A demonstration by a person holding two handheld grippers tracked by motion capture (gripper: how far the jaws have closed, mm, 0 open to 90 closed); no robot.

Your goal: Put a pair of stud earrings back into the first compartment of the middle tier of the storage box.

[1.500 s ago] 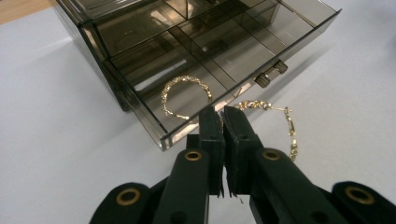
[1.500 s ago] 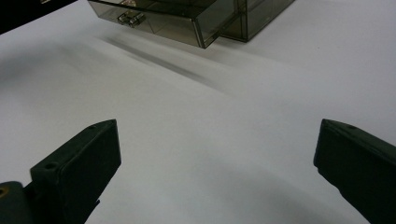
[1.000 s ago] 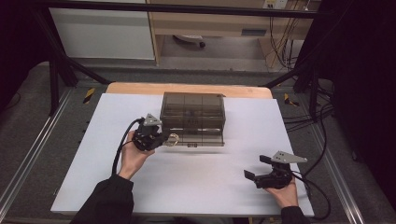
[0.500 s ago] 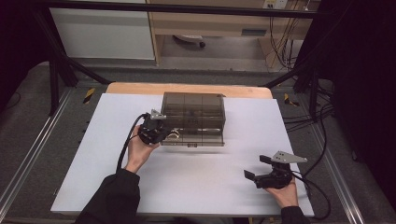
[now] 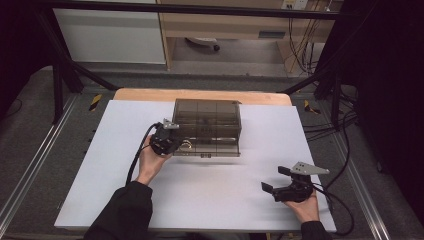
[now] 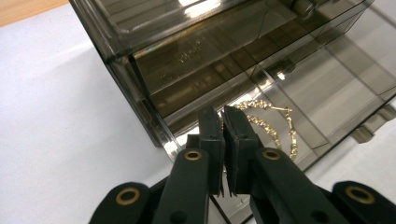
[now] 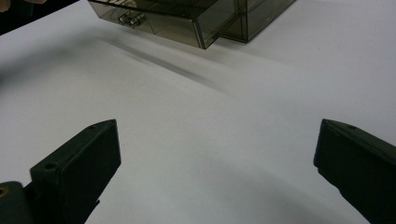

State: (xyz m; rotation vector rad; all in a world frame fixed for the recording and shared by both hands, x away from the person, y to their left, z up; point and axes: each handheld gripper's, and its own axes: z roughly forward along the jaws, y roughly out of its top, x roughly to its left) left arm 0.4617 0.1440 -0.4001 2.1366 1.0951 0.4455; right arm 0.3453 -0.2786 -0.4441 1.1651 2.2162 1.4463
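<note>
We see the left gripper (image 6: 223,122) at the front left corner of a smoky transparent drawer box (image 5: 207,121) that stands toward the far middle of the white table (image 5: 100,175). Its lowest drawer (image 6: 327,98) is pulled out toward the person, and a gold chain (image 6: 273,125) lies on the drawer's floor near that corner. In the left gripper view, the two black fingers (image 6: 210,135) stand pressed almost together, with only a thin slit between them, their tips just over the drawer's near edge and right beside the chain; whether they pinch a link of it we cannot tell, because the tips cover that spot. In the high view, the left hand (image 5: 152,162) holds this gripper against the box's left front, with the cable trailing down along the dark sleeve (image 5: 122,215). The right gripper (image 5: 280,181) rests low over the near right part of the table, well apart from the box, held by the right hand (image 5: 304,205). Its fingers (image 7: 79,168) are spread wide, with bare white table between them. In the right gripper view, the open drawer's front carries a small metal pull (image 7: 130,19).
</note>
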